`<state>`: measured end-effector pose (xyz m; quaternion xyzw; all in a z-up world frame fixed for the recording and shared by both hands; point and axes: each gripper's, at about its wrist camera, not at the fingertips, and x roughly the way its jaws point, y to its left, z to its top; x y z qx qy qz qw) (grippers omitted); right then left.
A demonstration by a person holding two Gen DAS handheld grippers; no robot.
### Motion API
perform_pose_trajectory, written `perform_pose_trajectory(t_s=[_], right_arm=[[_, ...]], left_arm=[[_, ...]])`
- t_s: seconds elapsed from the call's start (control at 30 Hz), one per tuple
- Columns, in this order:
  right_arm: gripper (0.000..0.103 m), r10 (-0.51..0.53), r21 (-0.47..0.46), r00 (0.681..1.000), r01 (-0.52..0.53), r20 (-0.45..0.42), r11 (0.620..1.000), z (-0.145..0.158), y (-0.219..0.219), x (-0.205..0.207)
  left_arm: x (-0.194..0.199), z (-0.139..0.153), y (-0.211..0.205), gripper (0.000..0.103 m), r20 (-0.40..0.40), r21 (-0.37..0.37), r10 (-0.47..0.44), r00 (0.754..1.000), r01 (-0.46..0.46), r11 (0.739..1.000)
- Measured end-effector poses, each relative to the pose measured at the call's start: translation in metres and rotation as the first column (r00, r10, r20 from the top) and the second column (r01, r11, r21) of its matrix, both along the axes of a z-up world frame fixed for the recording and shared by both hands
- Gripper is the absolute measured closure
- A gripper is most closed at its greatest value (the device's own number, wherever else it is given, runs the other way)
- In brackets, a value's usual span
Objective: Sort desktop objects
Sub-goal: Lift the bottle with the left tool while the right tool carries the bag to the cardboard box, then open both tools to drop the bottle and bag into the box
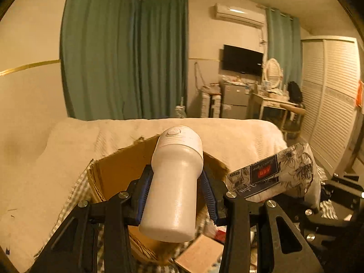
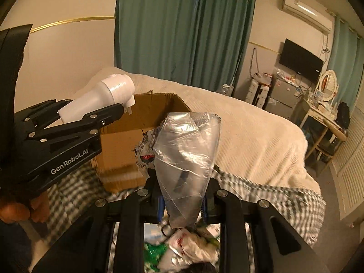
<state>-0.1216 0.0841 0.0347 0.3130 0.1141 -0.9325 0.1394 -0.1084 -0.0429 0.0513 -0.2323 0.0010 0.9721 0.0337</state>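
Two hand-held black tongs are raised over an open cardboard box point(image 1: 118, 177) that sits on a checked cloth beside a bed with a cream ribbed blanket point(image 1: 227, 134).

The left tongs point(image 1: 176, 195) pinch a white bottle point(image 1: 175, 182) between blue ribbed pads point(image 1: 144, 195), which press on its narrower lower body. The bottle is smooth, matte plastic, widening to a rounded cap with a spiral button on top. The left view shows it head-on and upright, above the box opening. Only the right view shows it from the side point(image 2: 100, 96), revealing a small spout under the cap, the printed lettering on the left tongs point(image 2: 127, 110), and fingers point(image 2: 38, 207) wrapped beneath the handle.

The right tongs point(image 2: 183, 202) pinch a packet wrapped in clear, crinkled film point(image 2: 188, 157). In the right view it looks like a shiny silver cone, narrow at the pads and flaring upward. Only the left view shows its printed face point(image 1: 279, 170): white paper with black flower drawings and a dark label, tilted to the right of the box.

Below the right tongs lies a blurred heap of green and white wrappers point(image 2: 182, 248). The left view shows a flat brown cardboard piece point(image 1: 200, 254) under the bottle.
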Motion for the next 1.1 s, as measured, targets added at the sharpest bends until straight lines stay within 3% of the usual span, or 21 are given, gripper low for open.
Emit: perform_pose_trajectory(t_s=[0.23, 0.4, 0.67, 0.73, 0.8, 0.87, 0.9, 0.93, 1.1], right_arm=[[0.081, 0.01, -0.006, 1.0, -0.01, 0.023, 1.0, -0.02, -0.028, -0.065], [0.081, 0.028, -0.02, 0.998, -0.027, 0.052, 0.999, -0.048, -0.05, -0.108], [0.08, 0.0, -0.052, 0.992, 0.006, 0.125, 0.999, -0.089, -0.068, -0.147], [0.076, -0.024, -0.043, 0.992, 0.029, 0.123, 0.999, -0.091, -0.069, -0.145], [0.049, -0.036, -0.048, 0.993, 0.041, 0.108, 0.998, -0.087, -0.069, -0.14], [0.04, -0.048, -0.064, 0.995, 0.053, 0.087, 0.997, -0.079, -0.06, -0.134], [0.04, -0.05, -0.074, 0.996, 0.056, 0.077, 0.996, -0.073, -0.054, -0.129], [0.04, -0.054, -0.08, 0.996, 0.06, 0.07, 0.995, -0.068, -0.048, -0.125], [0.038, -0.098, -0.066, 0.994, 0.101, 0.037, 0.993, -0.046, -0.004, -0.082]], left_arm=[[-0.05, -0.036, -0.025, 0.06, 0.046, -0.028, 0.091, 0.995, -0.09, 0.996], [-0.071, -0.072, -0.049, 0.06, 0.125, 0.004, 0.125, 0.984, -0.126, 0.992], [-0.07, -0.096, -0.06, 0.06, 0.169, 0.017, 0.126, 0.978, -0.131, 0.991], [-0.07, -0.097, -0.061, 0.059, 0.178, 0.026, 0.116, 0.977, -0.123, 0.992], [-0.067, -0.098, -0.061, 0.049, 0.169, 0.018, 0.108, 0.98, -0.112, 0.993], [-0.059, -0.097, -0.056, 0.025, 0.139, 0.01, 0.098, 0.985, -0.1, 0.995], [-0.052, -0.095, -0.052, 0.008, 0.112, 0.008, 0.09, 0.99, -0.091, 0.996], [-0.047, -0.094, -0.05, 0.0, 0.088, 0.003, 0.093, 0.992, -0.093, 0.996], [-0.018, -0.089, -0.027, 0.0, 0.049, -0.067, 0.088, 0.995, -0.085, 0.994]])
